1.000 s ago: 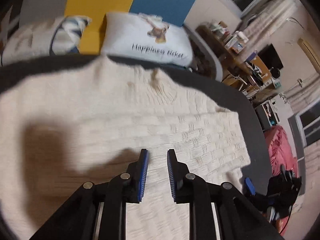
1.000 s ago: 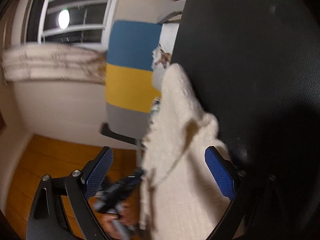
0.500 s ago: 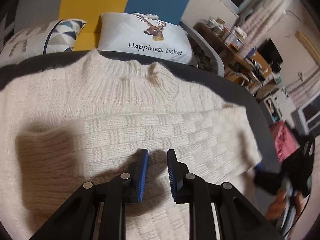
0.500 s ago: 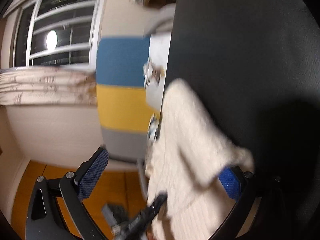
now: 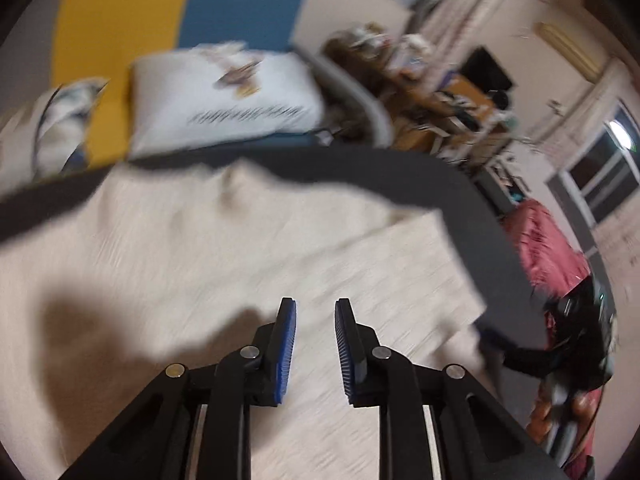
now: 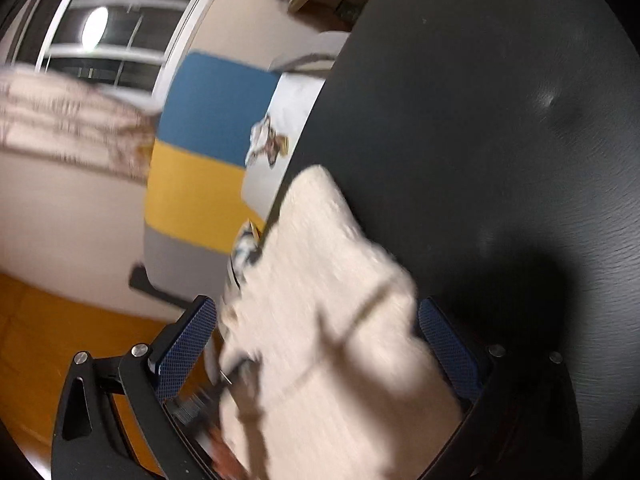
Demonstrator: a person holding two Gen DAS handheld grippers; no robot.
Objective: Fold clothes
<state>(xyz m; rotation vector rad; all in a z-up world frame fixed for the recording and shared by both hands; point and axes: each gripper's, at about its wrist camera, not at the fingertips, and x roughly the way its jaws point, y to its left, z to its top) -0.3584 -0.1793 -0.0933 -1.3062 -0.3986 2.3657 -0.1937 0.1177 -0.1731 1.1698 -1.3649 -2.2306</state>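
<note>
Looks like mid-fold: cream sweater (image 5: 224, 264) lies flat on the dark table (image 5: 472, 216), left gripper (image 5: 315, 344) over it, slightly open and holding nothing, right gripper (image 6: 320, 356) gaping wide around the sweater's edge, needing to close next.

From my remote station, the cream sweater (image 5: 208, 248) shows as a soft, fuzzy knit, its ribbing blurred. It lies on a dark table (image 6: 480, 120), matt with a fine grain and faint sheen. My left gripper (image 5: 315, 344) is matt black plastic with silver metal pins and ridged blue pads (image 5: 286, 348); my right gripper (image 6: 320, 344) has cross-hatched blue pads (image 6: 188, 344). A white cloth pillow (image 5: 224, 100) sits behind, above a glossy orange wood floor (image 6: 36, 340).
</note>
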